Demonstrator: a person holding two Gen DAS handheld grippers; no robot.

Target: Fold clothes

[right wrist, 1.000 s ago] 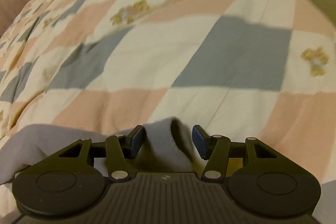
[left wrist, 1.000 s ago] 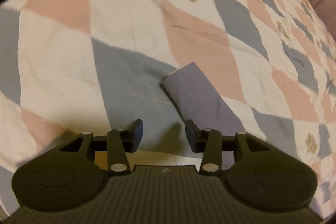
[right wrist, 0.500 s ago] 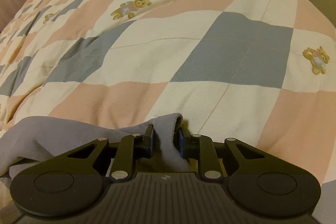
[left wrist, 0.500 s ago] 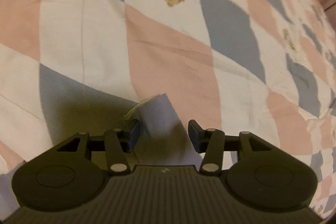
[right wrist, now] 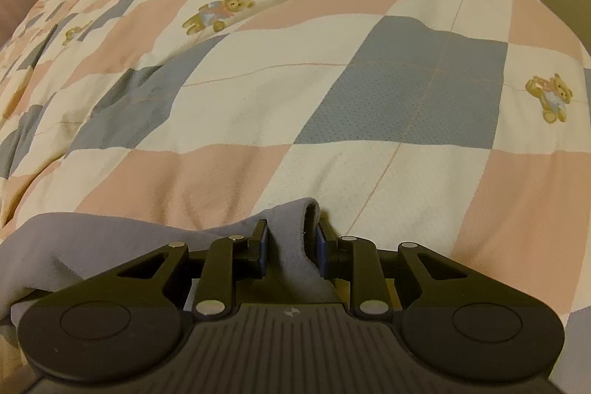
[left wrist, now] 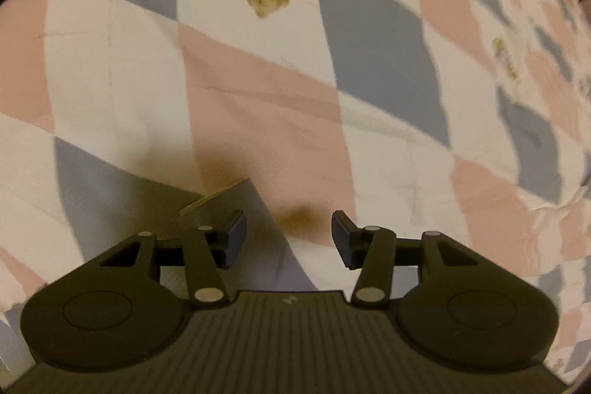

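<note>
Now the right gripper (right wrist: pixel 291 248) is clamping its jaws on a raised fold of the grey garment (right wrist: pixel 110 242) lying on the checked bed cover (right wrist: pixel 258 98). Meanwhile the left gripper (left wrist: pixel 288 239) is hovering with jaws apart, the garment's corner (left wrist: pixel 240 198) sitting under its left finger.

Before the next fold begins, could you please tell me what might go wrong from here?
The left gripper is open, with the grey garment corner lying mostly by one finger; closing now could miss it. The right gripper pinches only a narrow bunched ridge, which might slip when lifted. Either gripper could also catch the soft checked quilt.
</note>
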